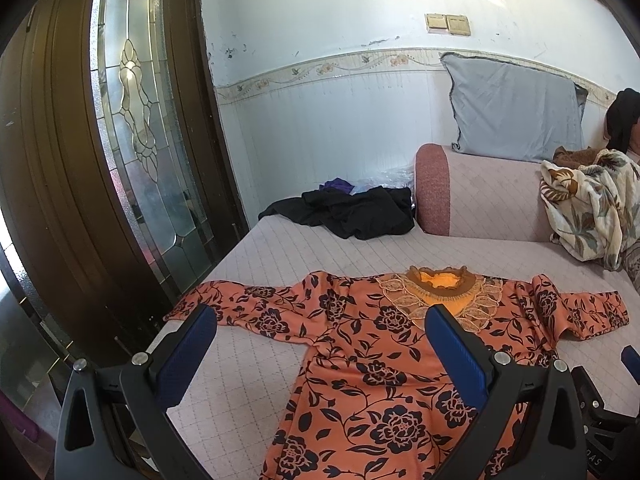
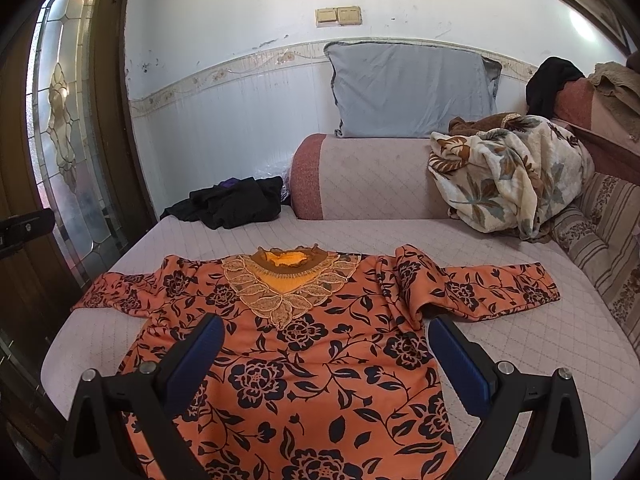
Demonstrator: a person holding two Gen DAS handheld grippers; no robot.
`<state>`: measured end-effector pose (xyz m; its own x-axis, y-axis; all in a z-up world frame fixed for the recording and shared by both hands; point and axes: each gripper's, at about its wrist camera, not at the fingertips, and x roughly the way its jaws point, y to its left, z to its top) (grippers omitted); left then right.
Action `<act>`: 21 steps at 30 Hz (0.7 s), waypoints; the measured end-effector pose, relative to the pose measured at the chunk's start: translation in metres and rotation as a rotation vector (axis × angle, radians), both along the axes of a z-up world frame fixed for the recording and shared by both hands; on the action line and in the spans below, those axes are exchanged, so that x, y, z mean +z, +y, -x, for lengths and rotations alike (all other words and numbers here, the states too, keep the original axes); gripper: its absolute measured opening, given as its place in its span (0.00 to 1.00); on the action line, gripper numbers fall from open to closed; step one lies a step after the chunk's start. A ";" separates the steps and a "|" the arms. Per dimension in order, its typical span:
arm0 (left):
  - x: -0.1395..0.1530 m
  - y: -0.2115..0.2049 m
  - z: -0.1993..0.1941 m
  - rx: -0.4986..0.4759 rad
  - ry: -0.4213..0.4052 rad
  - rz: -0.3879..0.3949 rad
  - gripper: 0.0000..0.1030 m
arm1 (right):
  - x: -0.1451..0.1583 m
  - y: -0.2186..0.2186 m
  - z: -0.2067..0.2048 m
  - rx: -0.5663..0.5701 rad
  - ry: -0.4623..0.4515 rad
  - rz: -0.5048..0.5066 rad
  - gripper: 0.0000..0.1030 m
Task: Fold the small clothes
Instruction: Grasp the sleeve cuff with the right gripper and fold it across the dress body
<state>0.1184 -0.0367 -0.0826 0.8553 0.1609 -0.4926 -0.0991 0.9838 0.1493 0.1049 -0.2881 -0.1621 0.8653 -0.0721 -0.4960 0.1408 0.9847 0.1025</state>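
Observation:
An orange top with black flowers (image 1: 360,360) lies flat, front up, on the pink quilted bed (image 1: 248,352), sleeves spread to both sides. It has a lace collar (image 1: 440,292). It also shows in the right wrist view (image 2: 320,360), where its right sleeve (image 2: 492,288) is rumpled at the shoulder. My left gripper (image 1: 320,320) is open and empty, above the top's left side. My right gripper (image 2: 324,328) is open and empty, above the top's chest. Part of the right gripper (image 1: 630,360) shows at the left wrist view's right edge.
A black garment pile (image 1: 352,212) lies at the bed's far end. A pink bolster (image 2: 360,180), a grey pillow (image 2: 412,88) and a floral blanket (image 2: 508,172) sit at the back right. A dark glass-panelled door (image 1: 120,120) stands left of the bed.

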 end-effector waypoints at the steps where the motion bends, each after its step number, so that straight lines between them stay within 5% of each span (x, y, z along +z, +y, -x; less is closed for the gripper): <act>1: -0.002 -0.001 -0.002 -0.003 0.002 0.001 1.00 | -0.001 0.000 -0.001 0.001 0.002 0.001 1.00; 8: -0.027 -0.011 -0.030 -0.037 0.034 0.014 1.00 | -0.012 -0.007 -0.015 -0.005 0.032 -0.001 1.00; 13: -0.099 -0.032 -0.091 -0.067 0.178 0.019 1.00 | -0.029 -0.052 -0.038 -0.057 0.056 -0.056 1.00; 16: -0.161 -0.045 -0.133 -0.068 0.346 0.034 1.00 | -0.057 -0.117 -0.057 -0.139 0.111 -0.259 1.00; 21: -0.213 -0.056 -0.154 -0.077 0.433 0.003 1.00 | -0.116 -0.236 -0.072 -0.295 0.155 -0.669 1.00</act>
<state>0.2725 -0.0927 -0.2961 0.5789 0.1032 -0.8088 0.0455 0.9863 0.1584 0.1771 -0.5244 -0.2783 0.7736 0.0696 -0.6298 0.4507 0.6383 0.6241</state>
